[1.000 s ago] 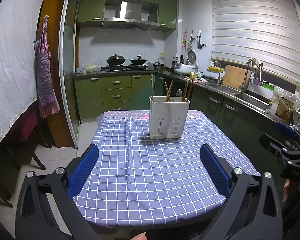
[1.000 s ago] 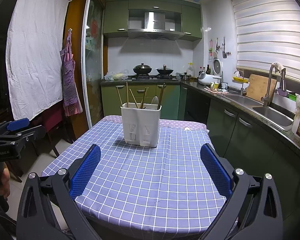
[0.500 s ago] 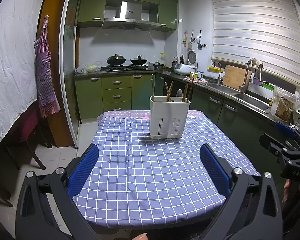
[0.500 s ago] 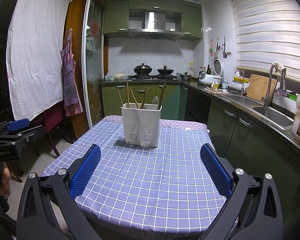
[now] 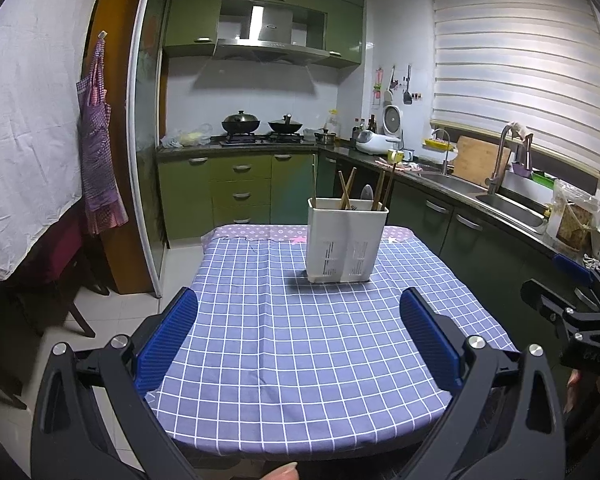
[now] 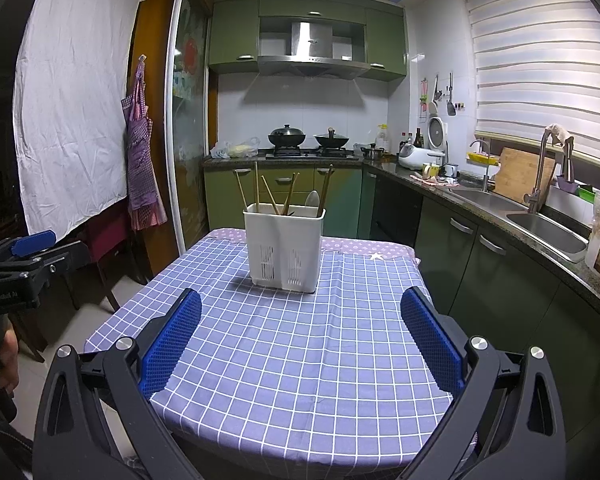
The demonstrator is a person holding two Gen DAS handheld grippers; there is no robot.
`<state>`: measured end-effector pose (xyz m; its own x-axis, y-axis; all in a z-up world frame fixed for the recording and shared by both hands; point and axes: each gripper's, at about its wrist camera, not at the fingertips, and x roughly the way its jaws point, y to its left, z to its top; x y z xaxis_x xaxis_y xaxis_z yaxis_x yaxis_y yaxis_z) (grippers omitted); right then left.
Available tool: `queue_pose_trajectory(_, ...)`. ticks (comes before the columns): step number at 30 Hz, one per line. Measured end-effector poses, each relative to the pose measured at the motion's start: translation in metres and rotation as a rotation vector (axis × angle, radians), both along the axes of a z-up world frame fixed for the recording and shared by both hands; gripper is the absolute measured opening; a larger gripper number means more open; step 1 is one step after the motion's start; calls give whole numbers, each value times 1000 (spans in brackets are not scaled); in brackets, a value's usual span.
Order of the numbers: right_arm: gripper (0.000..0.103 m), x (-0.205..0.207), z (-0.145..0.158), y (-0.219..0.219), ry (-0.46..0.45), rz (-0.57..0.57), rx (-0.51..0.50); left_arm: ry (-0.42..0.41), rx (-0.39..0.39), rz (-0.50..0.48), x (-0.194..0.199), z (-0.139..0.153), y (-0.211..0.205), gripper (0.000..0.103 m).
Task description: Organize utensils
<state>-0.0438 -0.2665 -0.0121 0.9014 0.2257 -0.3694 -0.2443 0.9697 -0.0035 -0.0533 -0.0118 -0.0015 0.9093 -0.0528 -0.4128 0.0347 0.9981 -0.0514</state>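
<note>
A white utensil holder (image 5: 346, 240) stands upright on the far half of the table with the blue checked cloth (image 5: 300, 340). It also shows in the right wrist view (image 6: 285, 246). Wooden chopsticks (image 6: 256, 192) and a spoon (image 6: 312, 202) stick out of its top. My left gripper (image 5: 298, 316) is open and empty, held back over the table's near edge. My right gripper (image 6: 300, 318) is open and empty, also near the table's front edge. Each gripper shows at the edge of the other's view.
Green cabinets and a dark counter with a sink (image 6: 548, 228) run along the right. A stove with two pans (image 5: 260, 124) is at the back. A dark chair (image 5: 52, 272) and hanging apron (image 5: 98, 136) are at the left.
</note>
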Motion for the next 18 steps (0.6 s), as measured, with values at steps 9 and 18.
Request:
queue_pose_trajectory(9,98,1,-6,3,7,3,-4,26,3,3,3,1,1,96)
queue_pose_trajectory(18,98,2,-9,2,11,4,-6,4,-11,3,4,3,-1,96)
